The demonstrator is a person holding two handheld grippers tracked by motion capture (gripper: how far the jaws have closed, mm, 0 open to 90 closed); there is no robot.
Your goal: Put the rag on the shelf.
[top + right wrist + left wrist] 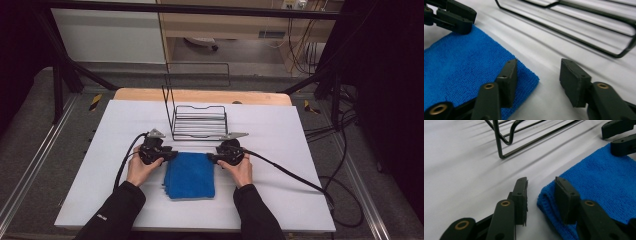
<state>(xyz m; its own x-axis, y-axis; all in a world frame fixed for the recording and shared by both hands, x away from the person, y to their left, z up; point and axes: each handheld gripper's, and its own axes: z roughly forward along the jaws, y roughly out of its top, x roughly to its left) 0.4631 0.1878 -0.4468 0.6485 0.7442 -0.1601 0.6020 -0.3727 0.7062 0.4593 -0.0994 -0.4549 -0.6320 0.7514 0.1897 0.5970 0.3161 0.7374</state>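
A folded blue cloth [190,175] lies flat on the white desk [280,200], on the near side of a black wire rack [199,122], and serves as the landmark here. At the cloth's far left corner sits the left gripper [172,154], its jaws apart: in the left gripper view [541,188] one jaw stands over bare desk and the other over the cloth's folded edge, with the corner in the gap and no pad pressing it. At the cloth's far right corner the right gripper [211,158] is likewise spread; the right gripper view [539,68] shows one jaw above the cloth's corner and the other on the desk beside it, nothing clamped. Each gripper view also catches the opposite gripper at the cloth's other far corner. Beyond the cloth, the rack stands close, its near bar just past both grippers with open desk between. The high view adds what the close views lack: dark sleeves, cables trailing off both sides of the cloth, a wooden strip behind the rack. A small white mark on the left sleeve is too small to read.
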